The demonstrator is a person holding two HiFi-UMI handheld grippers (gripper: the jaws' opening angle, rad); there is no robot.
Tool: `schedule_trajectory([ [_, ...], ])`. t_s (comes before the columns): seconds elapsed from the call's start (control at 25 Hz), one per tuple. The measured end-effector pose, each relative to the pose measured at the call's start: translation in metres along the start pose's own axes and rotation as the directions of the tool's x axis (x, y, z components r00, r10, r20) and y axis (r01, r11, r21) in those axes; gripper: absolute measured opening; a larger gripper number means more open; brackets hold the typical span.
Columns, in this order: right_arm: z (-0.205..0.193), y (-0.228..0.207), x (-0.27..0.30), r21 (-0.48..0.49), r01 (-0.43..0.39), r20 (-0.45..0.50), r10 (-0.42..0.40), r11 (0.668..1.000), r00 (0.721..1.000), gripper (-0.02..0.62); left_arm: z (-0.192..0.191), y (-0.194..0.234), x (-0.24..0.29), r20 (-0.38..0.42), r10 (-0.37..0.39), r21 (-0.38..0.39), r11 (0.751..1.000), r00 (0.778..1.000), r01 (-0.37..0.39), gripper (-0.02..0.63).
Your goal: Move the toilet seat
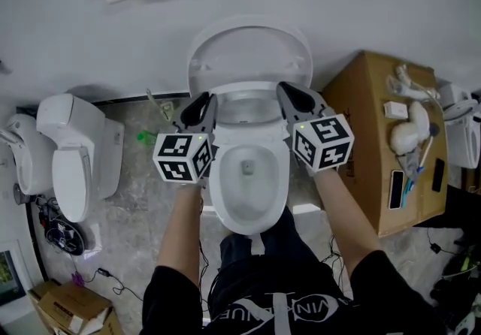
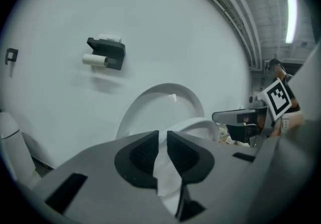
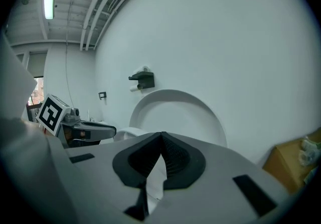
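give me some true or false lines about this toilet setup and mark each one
1. The white oval toilet lid stands raised against the wall. True.
2. The black wall-mounted roll holder is empty. False: a white paper roll sits in it.
3. The tongs of the right gripper stand wide apart. False: their tips meet.
4. A brown cardboard box stands beside the toilet, at the right of the head view. True.
5. The tongs of the left gripper have the white toilet seat between them. True.
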State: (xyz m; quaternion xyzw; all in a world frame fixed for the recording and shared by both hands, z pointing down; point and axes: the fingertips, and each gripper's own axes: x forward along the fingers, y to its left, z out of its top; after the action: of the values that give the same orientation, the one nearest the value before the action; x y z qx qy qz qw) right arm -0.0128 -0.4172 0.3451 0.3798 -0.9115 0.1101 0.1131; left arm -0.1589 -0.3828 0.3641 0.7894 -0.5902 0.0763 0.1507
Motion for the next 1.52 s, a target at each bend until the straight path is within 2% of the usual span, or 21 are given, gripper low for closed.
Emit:
schedule_trajectory([
  [0.32,0.010,-0.034,0.032,0.013,0.047,-0.015,-0.046,0.999,0.999,0.008,0.010,0.012,0.024,0.010,0.017,-0.009,1.000,1.000,-0.016,0.052],
  [0.52,0.010,-0.031,0.032,-0.005,0.029,0.016,-0.029,1.000,0.999,0.009,0.013,0.018,0.039,0.007,0.043,-0.019,0.999,0.999,-0.043,0.052],
  [0.8,0.003,-0.038,0.034,-0.009,0.008,-0.004,-0.008,1.000,1.000,0.009,0.017,0.024,0.048,0.007,0.045,-0.031,0.999,0.999,-0.044,0.052],
  [1.0,0.005,-0.035,0.031,-0.020,-0.021,0.009,0.021,1.000,1.000,0.009,0.016,0.023,0.042,0.033,0.049,-0.022,0.999,0.998,-0.048,0.052],
  [1.04,0.006,-0.033,0.029,-0.026,-0.027,0.014,0.028,0.999,1.000,0.009,0.016,0.023,0.040,0.036,0.057,-0.021,0.998,0.998,-0.057,0.045],
  [1.08,0.006,-0.032,0.027,-0.032,-0.033,0.017,0.033,0.999,0.999,0.009,0.018,0.022,0.038,0.041,0.067,-0.019,0.998,0.997,-0.066,0.003],
  [1.24,0.005,-0.028,0.015,-0.040,-0.042,0.027,0.043,0.998,0.999,0.009,0.028,0.012,0.030,0.071,0.065,-0.015,0.998,0.995,-0.064,0.003],
  [1.52,0.005,-0.010,-0.018,-0.074,-0.070,0.054,0.074,0.995,0.996,0.009,0.027,0.005,-0.002,0.074,0.093,0.013,0.995,0.993,-0.094,0.003],
])
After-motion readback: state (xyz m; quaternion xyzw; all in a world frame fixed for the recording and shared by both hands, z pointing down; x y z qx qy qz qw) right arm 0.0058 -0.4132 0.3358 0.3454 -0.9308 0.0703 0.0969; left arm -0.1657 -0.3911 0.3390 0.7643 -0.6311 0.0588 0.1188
